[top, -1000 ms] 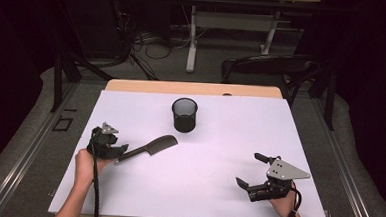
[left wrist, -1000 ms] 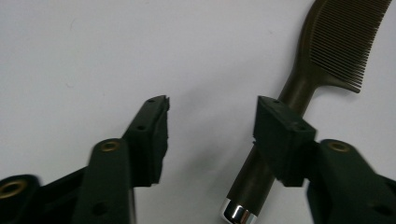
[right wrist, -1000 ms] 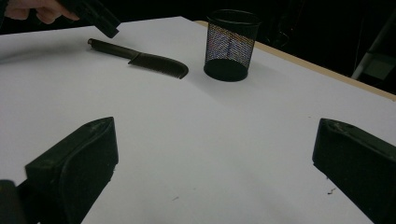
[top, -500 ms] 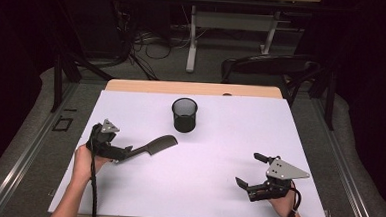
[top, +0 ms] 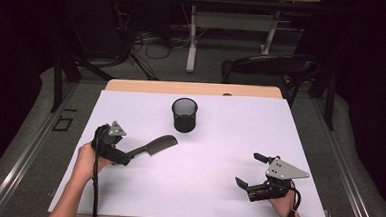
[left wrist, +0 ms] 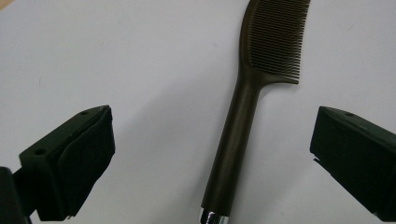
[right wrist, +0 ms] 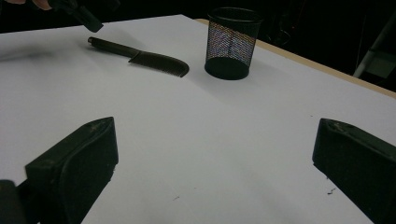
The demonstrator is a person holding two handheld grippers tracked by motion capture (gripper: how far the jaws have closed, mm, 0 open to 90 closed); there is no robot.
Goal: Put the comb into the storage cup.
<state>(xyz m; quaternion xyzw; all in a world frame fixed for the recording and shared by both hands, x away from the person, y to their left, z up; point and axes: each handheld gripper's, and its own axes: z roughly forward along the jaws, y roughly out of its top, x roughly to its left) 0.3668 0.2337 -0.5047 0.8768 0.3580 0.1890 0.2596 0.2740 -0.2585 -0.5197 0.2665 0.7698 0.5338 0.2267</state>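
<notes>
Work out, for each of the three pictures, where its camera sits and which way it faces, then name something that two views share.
High view: fixed above the person's side, looking forward and down on the white table; forearms, left gripper and right gripper show.
Left gripper view: rides the left gripper, looking down at the comb between its open jaws.
Right gripper view: rides the right gripper, looking across the table at the mesh cup; its open jaws show.
Shared: comb in all three; cup in the high and right gripper views.

comb (left wrist: 243, 107): dark brown, long handle with silver end cap
pose: flat on white table, teeth end toward the mesh cup
</notes>
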